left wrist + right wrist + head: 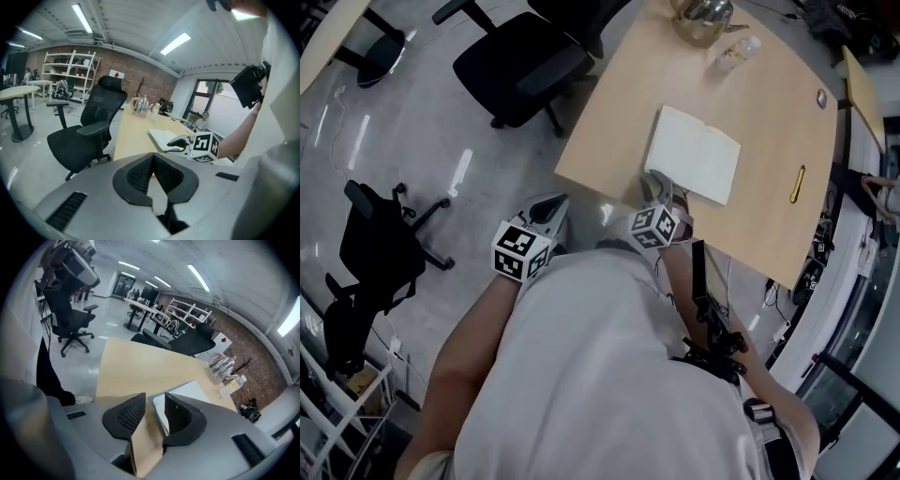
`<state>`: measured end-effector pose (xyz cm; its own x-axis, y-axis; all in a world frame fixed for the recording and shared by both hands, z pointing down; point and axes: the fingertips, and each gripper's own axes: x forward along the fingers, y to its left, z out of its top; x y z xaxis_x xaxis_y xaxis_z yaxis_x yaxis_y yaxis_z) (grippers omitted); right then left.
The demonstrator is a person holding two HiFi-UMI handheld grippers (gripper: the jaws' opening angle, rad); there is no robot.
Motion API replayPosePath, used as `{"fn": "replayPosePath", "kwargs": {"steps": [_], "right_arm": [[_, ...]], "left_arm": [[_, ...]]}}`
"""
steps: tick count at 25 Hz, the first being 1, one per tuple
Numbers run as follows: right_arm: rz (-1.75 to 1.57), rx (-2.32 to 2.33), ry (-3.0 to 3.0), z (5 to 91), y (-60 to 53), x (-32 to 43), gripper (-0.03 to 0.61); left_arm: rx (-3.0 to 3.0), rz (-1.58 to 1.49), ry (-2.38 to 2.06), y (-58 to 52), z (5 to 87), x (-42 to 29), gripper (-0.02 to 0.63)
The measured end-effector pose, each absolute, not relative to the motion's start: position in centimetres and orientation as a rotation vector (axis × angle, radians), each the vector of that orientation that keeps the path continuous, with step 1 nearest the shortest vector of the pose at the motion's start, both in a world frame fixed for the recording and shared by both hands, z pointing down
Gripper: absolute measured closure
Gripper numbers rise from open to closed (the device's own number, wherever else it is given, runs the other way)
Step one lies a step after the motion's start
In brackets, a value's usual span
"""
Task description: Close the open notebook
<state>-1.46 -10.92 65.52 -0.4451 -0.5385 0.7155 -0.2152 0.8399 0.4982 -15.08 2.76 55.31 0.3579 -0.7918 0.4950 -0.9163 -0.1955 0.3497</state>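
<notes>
Notebook [694,155] lies open on the table [614,103]. Right gripper [655,183], jaws spread, sits at its 7 o'clock corner. Left gripper [549,206], jaws pressed together on nothing, hangs at 9 o'clock, off the table.

Notebook [694,155] mid table [619,103]; kettle [701,19], bottle [738,52] behind it; pen [797,184] to R; chair [520,61] L of table.

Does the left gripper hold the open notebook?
No, the left gripper hangs beside the table, jaws together and empty, apart from the notebook.
</notes>
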Motion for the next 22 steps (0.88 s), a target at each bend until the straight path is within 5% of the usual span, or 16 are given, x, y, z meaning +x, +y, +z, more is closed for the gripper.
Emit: {"fn": "replayPosePath", "kwargs": {"steps": [10, 14, 22], "right_arm": [[-0.468, 0.577, -1.852, 68.6, -12.8, -1.4, 0.468], [-0.446, 0.618, -1.886, 67.7, -12.7, -2.1, 0.538], [-0.356, 0.685, -1.969, 66.0, -12.7, -1.8, 0.551]], "left_arm": [[1.966, 0.278, -1.54, 6.2, 55.5, -18.5, 0.609], [1.973, 0.278, -1.534, 6.2, 55.9, -19.0, 0.609], [2.058, 0.289, -1.471, 3.9, 55.2, -17.5, 0.609]]}}
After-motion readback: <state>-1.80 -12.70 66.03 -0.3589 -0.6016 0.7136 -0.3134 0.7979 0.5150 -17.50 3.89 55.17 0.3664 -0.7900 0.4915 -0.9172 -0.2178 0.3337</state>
